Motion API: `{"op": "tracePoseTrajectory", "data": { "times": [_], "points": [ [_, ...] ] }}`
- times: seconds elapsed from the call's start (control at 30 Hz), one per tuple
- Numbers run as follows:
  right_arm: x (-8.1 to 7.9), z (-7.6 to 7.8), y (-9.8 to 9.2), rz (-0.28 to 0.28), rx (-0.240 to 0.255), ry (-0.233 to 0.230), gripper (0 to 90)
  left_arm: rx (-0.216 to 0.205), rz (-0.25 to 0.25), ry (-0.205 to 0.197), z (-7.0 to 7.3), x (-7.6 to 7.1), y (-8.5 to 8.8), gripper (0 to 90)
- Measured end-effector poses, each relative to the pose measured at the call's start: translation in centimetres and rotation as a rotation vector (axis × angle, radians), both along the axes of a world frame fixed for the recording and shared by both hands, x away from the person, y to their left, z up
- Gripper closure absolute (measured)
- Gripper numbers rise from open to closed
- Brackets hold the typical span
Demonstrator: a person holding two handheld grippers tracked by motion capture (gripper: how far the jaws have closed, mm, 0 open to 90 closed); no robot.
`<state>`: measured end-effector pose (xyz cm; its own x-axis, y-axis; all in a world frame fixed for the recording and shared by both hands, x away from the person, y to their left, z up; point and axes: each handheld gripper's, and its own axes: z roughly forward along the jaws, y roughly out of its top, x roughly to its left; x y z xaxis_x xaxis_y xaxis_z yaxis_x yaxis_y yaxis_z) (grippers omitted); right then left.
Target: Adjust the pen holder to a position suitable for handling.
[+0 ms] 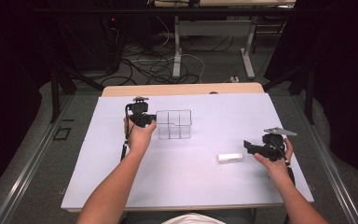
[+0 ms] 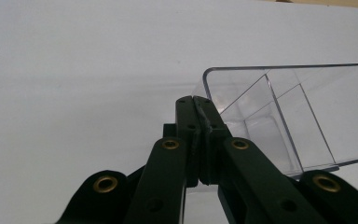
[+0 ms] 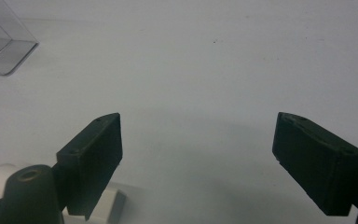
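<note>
The left claw [image 2: 196,100] was pressed together on the near wall of the clear box [image 2: 303,116], which stood mid-tabletop [image 1: 121,186]. The right claw [image 3: 198,158] was spread with nothing between its jaws, just beside the white block [image 1: 230,157].

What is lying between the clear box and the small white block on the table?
Nothing: in the high view, the stretch from the clear box to the white block is bare white table.
</note>
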<state>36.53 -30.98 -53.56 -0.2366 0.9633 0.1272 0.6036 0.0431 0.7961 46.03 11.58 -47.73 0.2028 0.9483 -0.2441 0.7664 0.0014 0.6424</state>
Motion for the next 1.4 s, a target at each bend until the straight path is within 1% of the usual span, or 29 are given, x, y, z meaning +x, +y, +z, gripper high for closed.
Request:
{"op": "tracePoseTrajectory", "data": {
  "times": [0.13, 0.17, 0.27, 0.3, 0.4, 0.43, 0.47, 0.57, 0.63, 0.73, 0.8, 0.87, 0.9, 1.0, 1.1, 1.2, 1.3, 1.4],
  "points": [
    [0.0, 0.0, 0.0, 0.001, 0.0, 0.002, 15.2, 0.005, -0.017, 0.002, 0.0, 0.2, -1.0, 90.0],
    [0.0, 0.0, 0.0, 0.001, 0.001, 0.003, 15.3, 0.0, -0.019, 0.005, 0.0, 0.2, -1.3, 90.0],
    [0.0, 0.0, 0.0, 0.001, 0.001, 0.003, 15.2, -0.012, -0.028, -0.004, -0.1, 0.2, -2.1, 90.0],
    [0.0, 0.0, 0.0, 0.001, 0.001, 0.003, 15.3, -0.009, -0.033, -0.006, -0.1, 0.2, -2.2, 90.0],
    [0.0, -0.1, 0.0, 0.0, 0.001, 0.003, 15.3, -0.013, -0.036, -0.012, -0.2, 0.2, -2.5, 90.0],
    [0.0, -0.1, 0.0, 0.003, 0.0, 0.003, 15.3, -0.012, -0.036, -0.006, -0.1, 0.3, -2.5, 90.0],
    [0.0, -0.1, 0.0, 0.004, -0.001, 0.004, 15.3, -0.019, -0.037, -0.01, -0.2, 0.3, -2.6, 90.0],
    [0.0, -0.1, 0.1, 0.005, 0.002, 0.008, 15.2, -0.019, -0.034, -0.007, -0.2, 0.4, -2.6, 90.0],
    [0.1, -0.2, 0.1, 0.002, -0.001, 0.008, 15.3, -0.023, -0.041, 0.004, -0.1, 0.6, -3.0, 90.0],
    [0.1, -0.1, 0.2, 0.007, 0.0, 0.007, 15.3, -0.011, -0.046, -0.002, -0.1, 0.7, -3.4, 90.0],
    [0.0, -0.1, 0.2, 0.01, 0.0, 0.002, 15.3, -0.009, -0.045, -0.003, -0.1, 0.7, -3.4, 90.0],
    [0.1, -0.1, 0.2, 0.005, 0.002, 0.007, 15.3, -0.024, -0.054, -0.003, -0.1, 0.8, -3.2, 90.0],
    [0.1, -0.1, 0.2, 0.005, 0.002, 0.007, 15.3, -0.026, -0.054, 0.004, -0.1, 0.8, -3.2, 90.0],
    [0.0, -0.1, 0.1, 0.007, 0.007, 0.006, 15.2, -0.03, -0.061, 0.008, -0.1, 0.7, -2.9, 88.3],
    [0.0, 0.0, 0.0, 0.003, 0.008, -0.002, 15.3, -0.035, -0.066, 0.003, 0.0, 0.5, -2.7, 86.6],
    [0.0, 0.0, 0.0, 0.006, 0.005, -0.005, 15.3, -0.03, -0.067, -0.003, 0.1, 0.3, -2.3, 85.9],
    [-0.1, 0.0, 0.1, 0.007, 0.008, 0.001, 15.3, -0.043, -0.067, -0.013, 0.2, 0.0, -1.7, 84.9],
    [-0.1, 0.0, 0.2, 0.009, 0.004, -0.004, 15.4, -0.042, -0.065, -0.015, 0.1, -0.2, -1.2, 82.7]
  ]
}}
